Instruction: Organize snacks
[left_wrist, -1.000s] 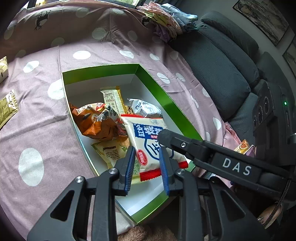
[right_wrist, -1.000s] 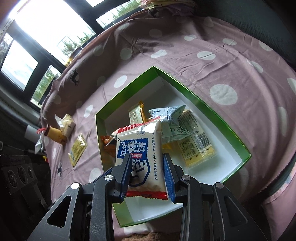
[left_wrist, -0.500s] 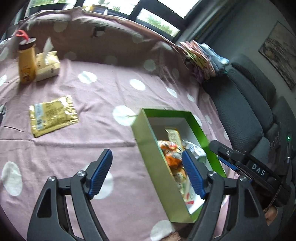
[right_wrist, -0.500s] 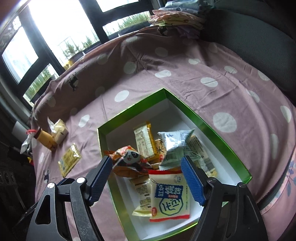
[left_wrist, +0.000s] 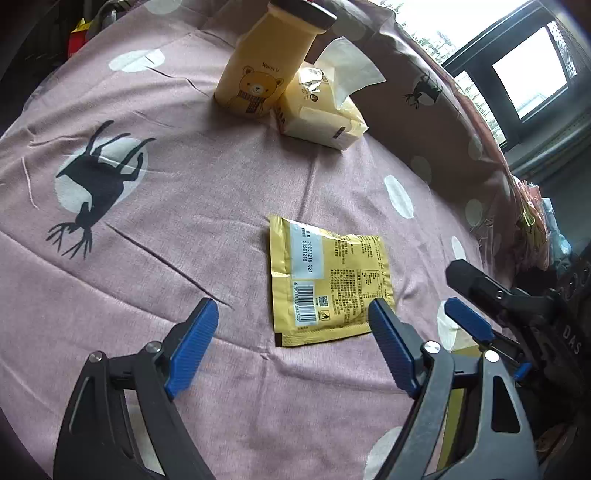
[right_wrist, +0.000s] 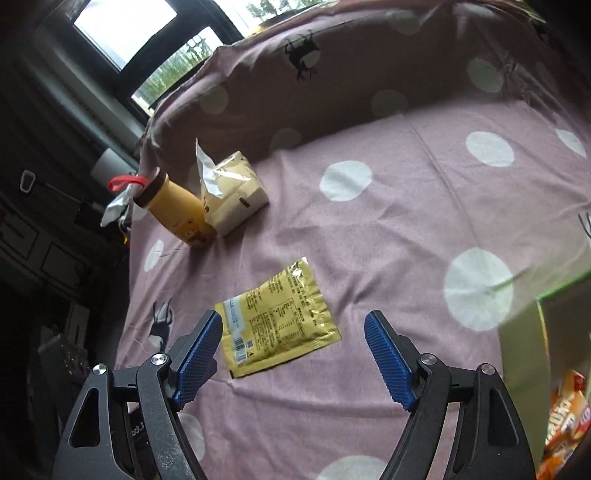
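- Right, both my grippers are over the pink spotted cloth (left_wrist: 207, 229), and one yellow snack packet (left_wrist: 328, 288) lies flat on it, printed side up.
- My left gripper (left_wrist: 295, 343) stands spread wide, jaws having just been opening, with nothing pinched; the packet sits just beyond the tips, closer to the right-hand pad.
- My right gripper (right_wrist: 293, 354) is spread wide too, its jaws just opened as well, gripping nothing; in its view the packet (right_wrist: 277, 321) lies between and just past the pads, nearer the left one.
- Count on the cloth: one loose packet, one yellow bear bottle (left_wrist: 266, 62), one tissue pack (left_wrist: 321, 114) touching it.
- Off at the right edge of the right view, one green box (right_wrist: 524, 332) shows, with orange snack bags (right_wrist: 565, 421) inside; how many, I cannot tell.
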